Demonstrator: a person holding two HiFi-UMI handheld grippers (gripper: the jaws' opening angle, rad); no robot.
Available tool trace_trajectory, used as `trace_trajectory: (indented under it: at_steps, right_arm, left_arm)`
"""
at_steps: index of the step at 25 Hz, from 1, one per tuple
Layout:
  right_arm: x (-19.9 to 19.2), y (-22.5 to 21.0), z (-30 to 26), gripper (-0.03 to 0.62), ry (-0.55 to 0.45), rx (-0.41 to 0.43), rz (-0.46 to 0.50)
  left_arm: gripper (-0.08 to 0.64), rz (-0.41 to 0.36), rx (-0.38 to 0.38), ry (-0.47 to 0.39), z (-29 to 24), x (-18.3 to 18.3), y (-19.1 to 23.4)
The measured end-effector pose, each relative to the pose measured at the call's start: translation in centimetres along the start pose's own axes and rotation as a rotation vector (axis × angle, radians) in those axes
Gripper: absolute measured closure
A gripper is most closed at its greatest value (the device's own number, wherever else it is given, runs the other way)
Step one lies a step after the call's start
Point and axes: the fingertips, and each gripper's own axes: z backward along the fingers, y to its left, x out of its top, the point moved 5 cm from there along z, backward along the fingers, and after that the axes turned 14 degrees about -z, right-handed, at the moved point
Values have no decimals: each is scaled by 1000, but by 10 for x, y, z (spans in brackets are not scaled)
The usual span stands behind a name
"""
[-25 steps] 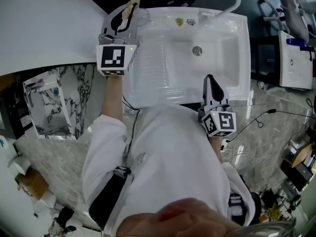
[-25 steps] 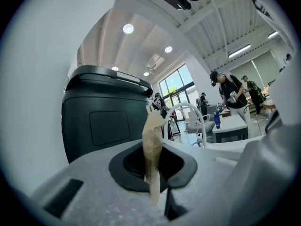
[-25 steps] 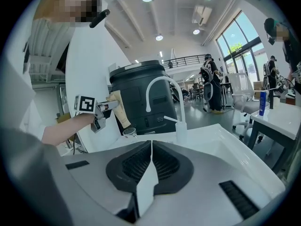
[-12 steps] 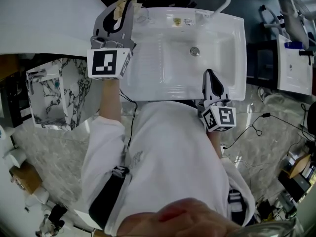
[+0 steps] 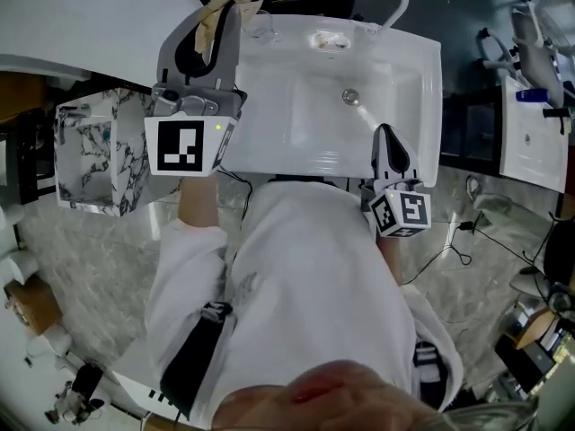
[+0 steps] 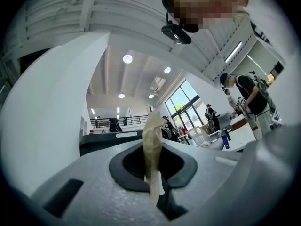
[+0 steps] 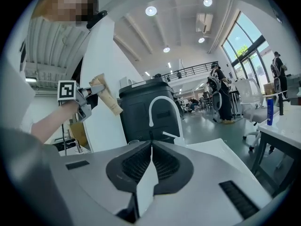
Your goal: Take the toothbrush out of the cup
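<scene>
We stand over the white sink (image 5: 296,142). Our left hand-held gripper (image 5: 223,14) is above its back left corner. Our right hand-held gripper (image 5: 384,140) hangs over the front rim, jaws clenched on nothing. The left one grasps the tan-wrapped toothbrush (image 6: 152,140), held in the air, out of the glass cup (image 5: 259,28) on that corner.
</scene>
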Motion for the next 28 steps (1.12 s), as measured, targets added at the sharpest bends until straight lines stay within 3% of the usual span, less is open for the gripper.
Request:
trace_trajectory:
  at_steps: [7, 13, 22, 28]
  right_arm:
    - [9, -8, 20, 574, -23, 50, 21]
    - [9, -15, 31, 574, -29, 68, 26]
    - [12, -16, 40, 574, -42, 73, 33]
    - [12, -14, 42, 574, -39, 83, 42]
  left_arm:
    - [532, -34, 50, -45, 34, 49, -18]
    - [532, -48, 87, -47, 61, 67, -30]
    - [532, 15, 145, 8, 106, 58, -52]
    - [532, 70, 140, 69, 129, 43, -72]
